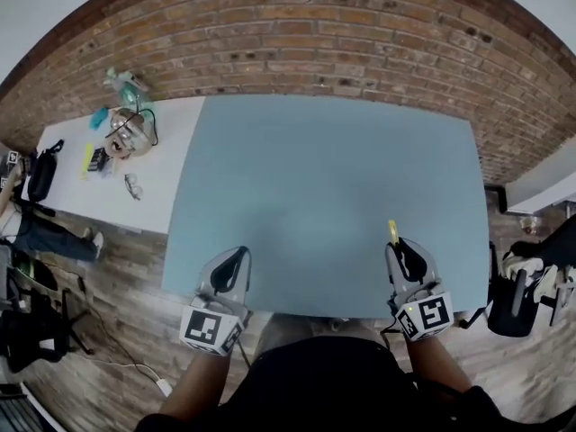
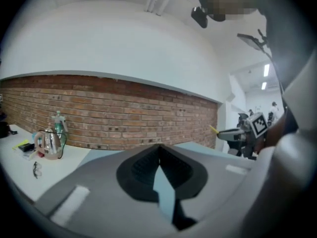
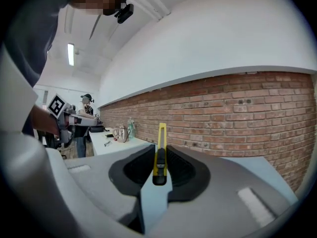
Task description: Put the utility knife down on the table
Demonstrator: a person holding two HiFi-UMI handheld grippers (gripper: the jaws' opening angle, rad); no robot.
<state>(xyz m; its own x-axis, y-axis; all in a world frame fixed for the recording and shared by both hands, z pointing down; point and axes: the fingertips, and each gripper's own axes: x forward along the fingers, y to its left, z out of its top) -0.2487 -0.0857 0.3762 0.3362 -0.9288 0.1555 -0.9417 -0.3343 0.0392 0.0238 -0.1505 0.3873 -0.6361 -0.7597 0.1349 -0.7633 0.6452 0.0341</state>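
The utility knife (image 3: 159,152) is yellow with a black slider; the table (image 1: 324,178) is pale blue-grey; the brick wall (image 1: 297,34) across the top is red-brown; the side table (image 1: 166,187) at left is white; left gripper (image 1: 236,257) and right gripper (image 1: 402,248) are grey with black-and-white square markers.

**Left gripper** (image 2: 159,146), seen along its own 2 jaws: grey shells with black ribbed pads, tips met and nothing between them. A wedge-shaped gap behind the tips shows the blue table (image 2: 200,147) below. Background: a brick wall (image 2: 124,113) beneath a plain white wall. At left, a white table (image 2: 12,155) beside the blue one carries a glass jug (image 2: 47,143), a green spray bottle (image 2: 59,120) and a pair of glasses (image 2: 33,169). At right, the right gripper (image 2: 221,133), with its marker cube (image 2: 258,125), is held roughly level, the yellow tip of the utility knife (image 2: 213,129) projecting from its jaws
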